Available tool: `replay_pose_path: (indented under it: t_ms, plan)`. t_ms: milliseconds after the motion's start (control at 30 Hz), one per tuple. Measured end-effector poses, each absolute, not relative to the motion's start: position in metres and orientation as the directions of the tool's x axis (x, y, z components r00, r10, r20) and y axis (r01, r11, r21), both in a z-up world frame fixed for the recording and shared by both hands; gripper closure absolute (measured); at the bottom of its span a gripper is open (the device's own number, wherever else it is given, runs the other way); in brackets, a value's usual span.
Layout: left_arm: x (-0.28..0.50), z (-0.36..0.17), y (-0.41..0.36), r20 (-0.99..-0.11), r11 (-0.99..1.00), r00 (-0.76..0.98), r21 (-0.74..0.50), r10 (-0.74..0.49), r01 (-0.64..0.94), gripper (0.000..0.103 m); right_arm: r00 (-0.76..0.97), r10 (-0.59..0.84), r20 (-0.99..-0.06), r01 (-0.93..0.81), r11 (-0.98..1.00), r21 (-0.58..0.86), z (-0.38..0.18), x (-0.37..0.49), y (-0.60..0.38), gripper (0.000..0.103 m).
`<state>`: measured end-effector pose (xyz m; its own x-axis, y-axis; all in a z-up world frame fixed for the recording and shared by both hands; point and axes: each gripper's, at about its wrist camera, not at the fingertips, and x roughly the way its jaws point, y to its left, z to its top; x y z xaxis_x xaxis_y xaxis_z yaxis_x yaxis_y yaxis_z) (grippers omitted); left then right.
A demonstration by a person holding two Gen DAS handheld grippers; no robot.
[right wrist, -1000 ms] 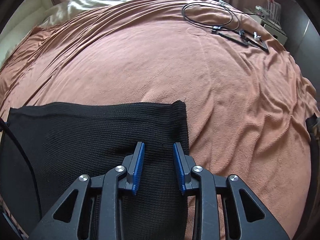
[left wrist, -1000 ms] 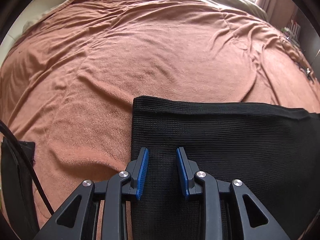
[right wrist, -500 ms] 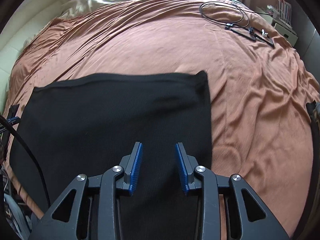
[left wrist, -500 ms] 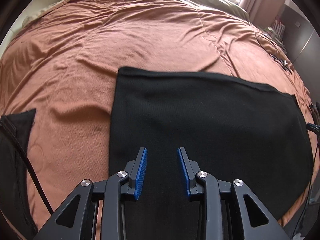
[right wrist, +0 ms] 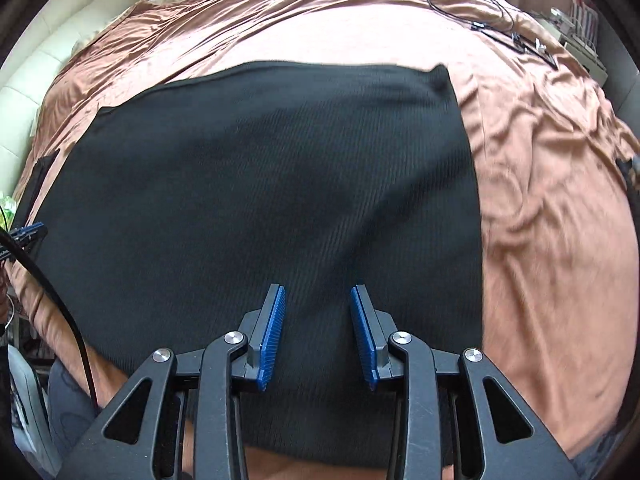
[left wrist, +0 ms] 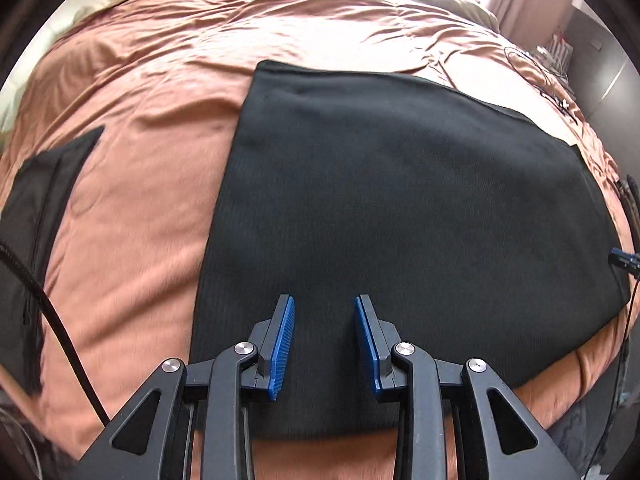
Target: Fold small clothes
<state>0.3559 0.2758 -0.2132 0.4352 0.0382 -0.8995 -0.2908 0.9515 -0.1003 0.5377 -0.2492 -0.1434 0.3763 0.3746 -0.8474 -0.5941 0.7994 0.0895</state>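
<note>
Left wrist view: my left gripper (left wrist: 324, 344) hovers part-open, holding nothing; the black garment (left wrist: 400, 208) lies flat on the rust bedspread (left wrist: 140, 200), stretching rightward. Right wrist view: my right gripper (right wrist: 318, 334), equally empty, overlooks the garment's long axis running leftward.

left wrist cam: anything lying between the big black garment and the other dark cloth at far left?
Nothing. In the left wrist view, only bare rust-orange bedspread separates the black garment from the dark cloth at the left edge.
</note>
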Motion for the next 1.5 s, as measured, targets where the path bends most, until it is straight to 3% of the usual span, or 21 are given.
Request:
replay_pose_path:
  t_ms: [433,667,933,1200,1367,1500]
  plan:
    - [0.304,-0.217,0.291,-0.903,0.918,0.421,-0.098,0.080,-0.384,0.070,0.409,0.398,-0.821,-0.531,0.836,0.142,-0.156,0.488,-0.305,0.070]
    - [0.277,-0.198,0.312,-0.880,0.873,0.472,-0.188,0.054,-0.450,0.070,0.406,0.455,-0.793,-0.476,0.845,0.242,-0.145,0.475,-0.343,0.070]
    - [0.262,-0.200,0.332,-0.845,0.789,0.535,-0.340,-0.016,-0.512,0.070,0.381,0.612,-0.693,-0.360,0.789,0.498,-0.162,0.475,-0.389,0.070]
    - [0.265,-0.225,0.334,-0.849,0.735,0.525,-0.395,-0.062,-0.551,0.069,0.390,0.728,-0.564,-0.225,0.670,0.708,-0.194,0.475,-0.421,0.070]
    - [0.264,-0.230,0.337,-0.821,0.689,0.565,-0.457,-0.084,-0.562,0.056,0.414,0.758,-0.505,-0.176,0.610,0.772,-0.209,0.476,-0.432,0.070]
    - [0.272,-0.231,0.336,-0.810,0.672,0.581,-0.473,-0.079,-0.569,0.055,0.444,0.764,-0.468,-0.136,0.574,0.807,-0.219,0.475,-0.438,0.071]
